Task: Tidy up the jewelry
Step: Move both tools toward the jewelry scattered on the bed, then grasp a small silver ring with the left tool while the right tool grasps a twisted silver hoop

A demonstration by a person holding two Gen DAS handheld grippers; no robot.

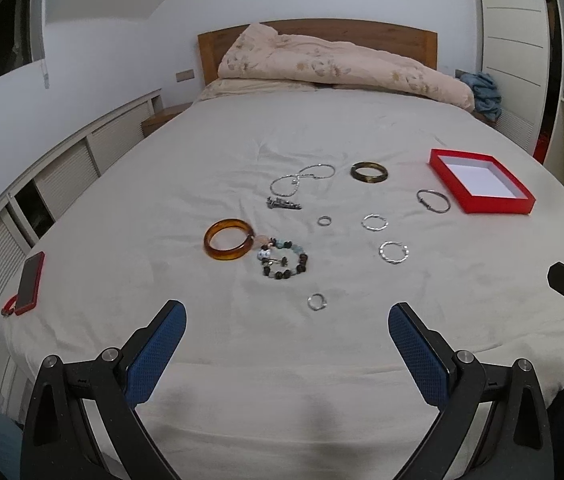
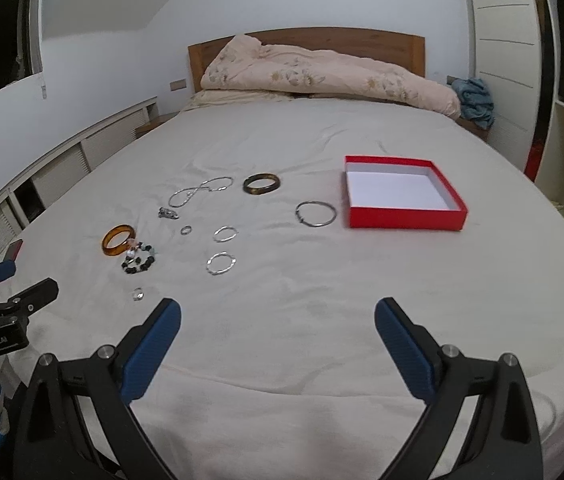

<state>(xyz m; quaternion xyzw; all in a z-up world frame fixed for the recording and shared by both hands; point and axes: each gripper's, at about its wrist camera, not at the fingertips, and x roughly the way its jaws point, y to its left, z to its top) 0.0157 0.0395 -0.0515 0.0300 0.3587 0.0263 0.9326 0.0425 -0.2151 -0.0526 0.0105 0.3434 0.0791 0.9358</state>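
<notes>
Jewelry lies spread on a white bed sheet (image 1: 282, 360). An amber bangle (image 1: 229, 239) (image 2: 118, 239) touches a beaded bracelet (image 1: 285, 261) (image 2: 139, 258). Behind them lie a silver chain (image 1: 301, 178) (image 2: 200, 191), a dark bangle (image 1: 369, 172) (image 2: 261, 184), a thin silver bangle (image 1: 434, 200) (image 2: 316, 213), two twisted silver hoops (image 1: 394, 252) (image 2: 221, 263) and small rings (image 1: 317, 302) (image 2: 137, 293). An open, empty red box (image 1: 481, 186) (image 2: 404, 192) stands at the right. My left gripper (image 1: 286, 330) and right gripper (image 2: 277, 322) are both open and empty, held above the sheet's near part.
A red phone (image 1: 30, 282) lies at the bed's left edge. A rumpled floral quilt (image 1: 342, 68) is heaped at the wooden headboard. Blue cloth (image 1: 484, 94) lies at the far right corner. White cabinets run along the left wall and shelves stand at the right.
</notes>
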